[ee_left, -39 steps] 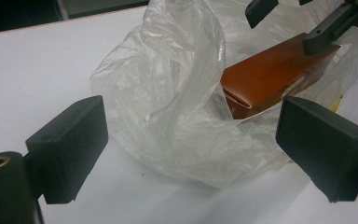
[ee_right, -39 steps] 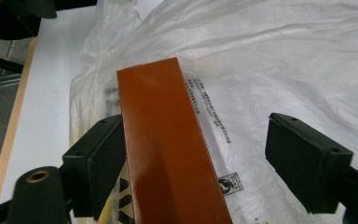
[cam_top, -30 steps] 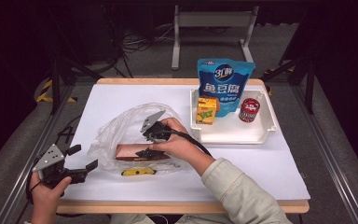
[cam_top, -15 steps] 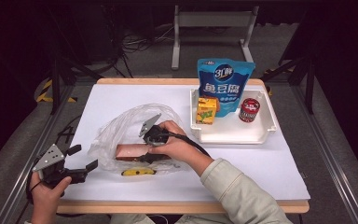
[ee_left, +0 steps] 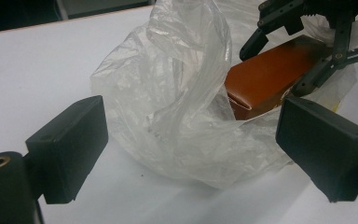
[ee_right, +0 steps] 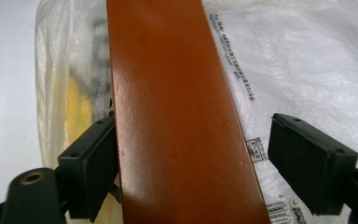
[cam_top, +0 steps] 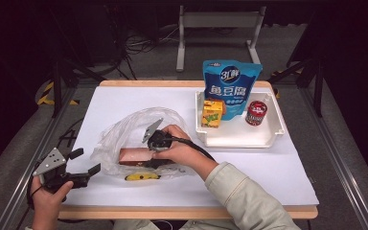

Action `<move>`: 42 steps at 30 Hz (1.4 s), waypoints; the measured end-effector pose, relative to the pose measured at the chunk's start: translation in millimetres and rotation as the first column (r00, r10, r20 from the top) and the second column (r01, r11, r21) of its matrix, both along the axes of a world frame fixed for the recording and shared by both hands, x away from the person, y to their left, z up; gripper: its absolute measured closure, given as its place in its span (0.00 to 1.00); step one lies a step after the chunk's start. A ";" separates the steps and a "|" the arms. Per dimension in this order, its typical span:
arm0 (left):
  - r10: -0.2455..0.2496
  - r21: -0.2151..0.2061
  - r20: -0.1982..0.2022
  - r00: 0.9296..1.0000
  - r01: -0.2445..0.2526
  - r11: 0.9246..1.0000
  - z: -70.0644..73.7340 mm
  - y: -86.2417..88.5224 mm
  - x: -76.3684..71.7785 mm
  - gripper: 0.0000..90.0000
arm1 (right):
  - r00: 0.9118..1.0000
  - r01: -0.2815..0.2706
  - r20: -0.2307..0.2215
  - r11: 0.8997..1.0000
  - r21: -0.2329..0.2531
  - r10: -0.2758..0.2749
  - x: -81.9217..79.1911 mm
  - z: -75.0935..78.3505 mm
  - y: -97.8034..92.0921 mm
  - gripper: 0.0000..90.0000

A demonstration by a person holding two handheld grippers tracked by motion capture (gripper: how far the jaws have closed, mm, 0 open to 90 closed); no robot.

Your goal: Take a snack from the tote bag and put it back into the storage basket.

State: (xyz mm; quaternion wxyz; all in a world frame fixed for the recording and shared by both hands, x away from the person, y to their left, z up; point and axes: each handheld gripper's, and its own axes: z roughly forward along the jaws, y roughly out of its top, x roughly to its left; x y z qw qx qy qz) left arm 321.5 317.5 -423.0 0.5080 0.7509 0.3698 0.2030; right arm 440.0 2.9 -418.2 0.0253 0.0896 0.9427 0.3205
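Right tool (cam_top: 149,154): we see its jaws spread to either side of the brown box (cam_top: 135,155); one jaw sits against the box's side, the other stands off with a gap, so nothing is pinched yet.
Left tool (cam_top: 84,168): spread, holding nothing, hovering at the surface's near left corner, apart from the bag.
Brown box: lying flat at the mouth of the clear plastic bag (cam_top: 124,132), left of the surface's centre; in the high view its long axis runs from 9 to 3 o'clock; in the right gripper view (ee_right: 177,116) it runs straight ahead toward 12 o'clock between the jaws.
Key relation: we judge the right tool nearer and already astride the box across its short side; closing there would grip it; the left tool lies at about 8 o'clock from the box, facing the bag (ee_left: 177,116).
Bag contents: the box, and something yellow, a banana (cam_top: 143,177) we think, at the bag's near edge.
White tray (cam_top: 239,139): at 2 o'clock from the box; holds a blue pouch (cam_top: 230,88), a yellow carton (cam_top: 212,114), a red can (cam_top: 256,113).
Surface (cam_top: 278,167): white.
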 end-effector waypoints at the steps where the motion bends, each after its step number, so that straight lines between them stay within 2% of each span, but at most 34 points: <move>1: 0.000 0.002 0.000 1.000 0.000 1.000 0.1 0.1 0.0 0.11 | 1.000 -0.007 0.002 1.000 -0.003 0.007 0.3 -0.3 0.2 0.23; 4: 0.001 0.003 0.000 1.000 -0.001 1.000 0.1 0.3 0.0 0.11 | 1.000 -0.011 -0.003 1.000 -0.010 0.011 0.2 -0.8 0.6 0.24; 12: 0.001 0.002 0.000 1.000 -0.001 1.000 0.1 0.2 0.0 0.11 | 0.997 -0.070 0.020 0.996 -0.058 0.071 -0.9 0.6 2.4 0.45; 17: 0.002 0.003 0.000 1.000 -0.002 1.000 0.1 0.3 -0.1 0.11 | 0.996 -0.077 0.037 0.995 -0.069 0.080 -2.8 2.8 3.1 0.46; 21: 0.003 0.003 0.000 1.000 -0.003 1.000 0.1 0.3 -0.1 0.11 | 0.996 -0.075 0.050 0.996 -0.048 0.078 -3.9 6.5 2.3 0.46; 31: 0.003 0.001 0.000 1.000 -0.003 1.000 0.0 -0.1 0.0 0.11 | 0.994 -0.069 0.087 0.997 0.025 0.067 -8.2 27.2 -1.5 0.47; 38: 0.003 0.002 0.001 1.000 -0.003 1.000 0.0 0.0 0.1 0.11 | 0.994 -0.057 0.101 0.995 0.088 0.048 -9.8 42.3 -4.0 0.47; 42: 0.003 0.001 0.001 1.000 -0.003 1.000 -0.1 -0.6 0.3 0.11 | 0.995 -0.047 0.093 0.991 0.129 0.035 -11.1 50.1 -5.1 0.46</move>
